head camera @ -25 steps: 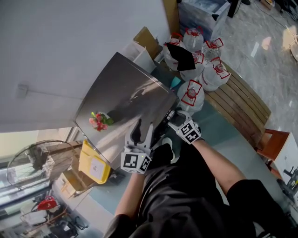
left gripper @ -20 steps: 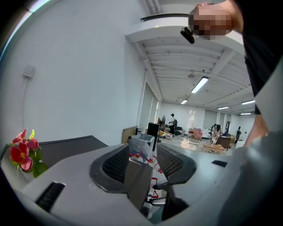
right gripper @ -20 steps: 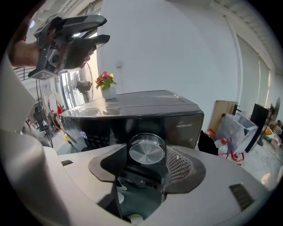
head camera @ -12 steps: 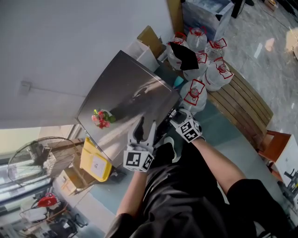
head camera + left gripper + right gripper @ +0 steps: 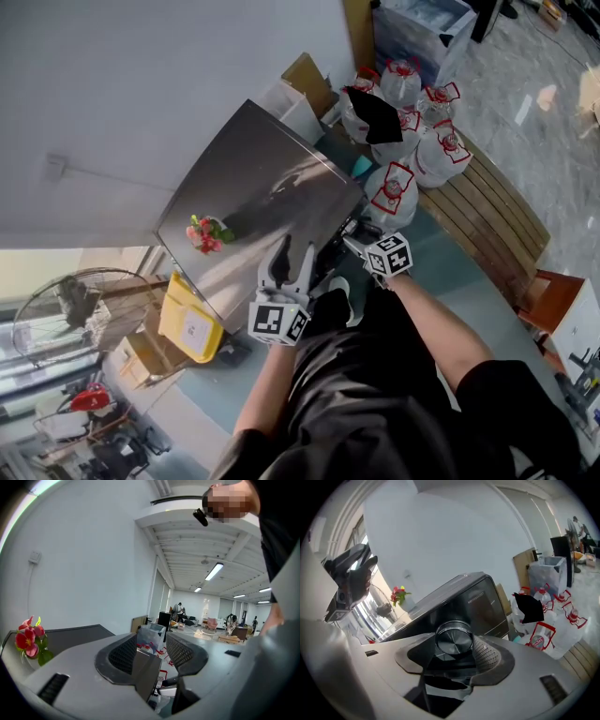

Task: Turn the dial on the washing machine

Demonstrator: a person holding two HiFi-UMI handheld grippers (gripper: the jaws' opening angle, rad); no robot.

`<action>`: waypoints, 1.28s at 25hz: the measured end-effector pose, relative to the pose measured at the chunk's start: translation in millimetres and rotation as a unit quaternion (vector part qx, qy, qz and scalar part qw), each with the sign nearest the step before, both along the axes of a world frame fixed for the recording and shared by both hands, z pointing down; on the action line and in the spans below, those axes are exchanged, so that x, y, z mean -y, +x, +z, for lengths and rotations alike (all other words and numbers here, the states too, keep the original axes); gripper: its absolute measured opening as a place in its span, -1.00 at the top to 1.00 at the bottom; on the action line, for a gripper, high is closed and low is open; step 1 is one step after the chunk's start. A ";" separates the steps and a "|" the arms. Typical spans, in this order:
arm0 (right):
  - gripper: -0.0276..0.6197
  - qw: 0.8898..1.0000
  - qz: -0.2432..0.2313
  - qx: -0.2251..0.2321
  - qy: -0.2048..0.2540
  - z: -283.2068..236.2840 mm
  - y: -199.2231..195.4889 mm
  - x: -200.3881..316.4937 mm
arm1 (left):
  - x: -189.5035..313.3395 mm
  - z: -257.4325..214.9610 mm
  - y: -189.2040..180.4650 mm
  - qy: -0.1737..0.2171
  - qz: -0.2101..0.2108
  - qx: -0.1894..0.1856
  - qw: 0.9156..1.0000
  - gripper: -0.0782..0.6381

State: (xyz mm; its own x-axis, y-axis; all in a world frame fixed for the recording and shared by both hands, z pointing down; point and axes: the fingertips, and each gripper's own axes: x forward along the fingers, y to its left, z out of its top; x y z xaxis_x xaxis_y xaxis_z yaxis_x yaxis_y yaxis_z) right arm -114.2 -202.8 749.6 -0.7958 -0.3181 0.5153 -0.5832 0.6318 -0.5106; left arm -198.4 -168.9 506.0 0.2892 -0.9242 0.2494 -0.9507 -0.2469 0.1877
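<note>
While clamped on the round silver dial (image 5: 453, 642) at the washing machine's (image 5: 253, 187) dark front panel, presses in from both sides of the rim: right gripper (image 5: 354, 234), fingers (image 5: 490, 654) pinching the dial, one ribbed pad against its right edge, the other against its left. Sits low at the front of the washing machine, just under the lip of the steel top.

Hovers over the washing machine's near top edge, to the left of the dial: left gripper (image 5: 292, 253), fingers spread wide, only the room beyond showing in the gap. Points across the top toward the wall behind the washing machine.

Standing on the washing machine's top, near its far left corner: a small bunch of red flowers (image 5: 203, 234). Crowded against the washing machine's right side: clear water jugs (image 5: 389, 192) with red labels. Lying low beside the washing machine's left side: a yellow box (image 5: 190, 326).
</note>
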 end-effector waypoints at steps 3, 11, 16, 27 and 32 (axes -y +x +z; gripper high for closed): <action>0.18 1.000 0.008 0.003 0.004 -0.9 0.4 0.9 | -0.5 0.0 -1.0 -0.001 -0.003 0.001 1.000 0.30; 0.18 0.999 -0.005 -0.017 0.044 -12.3 4.6 3.9 | 1.1 -0.4 -3.6 0.005 -0.004 -0.001 1.000 0.30; 0.18 0.998 0.003 -0.006 0.060 -35.7 10.9 7.0 | 2.8 -3.7 -3.4 0.010 0.001 -0.005 1.000 0.30; 0.38 0.988 0.052 0.086 0.115 -160.2 45.6 -5.7 | -0.5 -15.7 6.9 0.028 0.053 -0.049 0.997 0.40; 0.79 0.980 0.080 0.079 0.166 -223.3 68.8 -10.5 | 0.5 -43.0 13.6 0.049 0.084 -0.058 0.994 0.53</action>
State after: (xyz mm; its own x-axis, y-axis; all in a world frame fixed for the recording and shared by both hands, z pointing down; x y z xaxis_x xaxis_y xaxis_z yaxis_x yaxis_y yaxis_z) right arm -45.4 -192.3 526.3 -0.7835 -0.5743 0.2374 -0.6187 0.6855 -0.3838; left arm -184.8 -169.4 463.1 0.4628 -0.8787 0.1172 -0.8680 -0.4224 0.2613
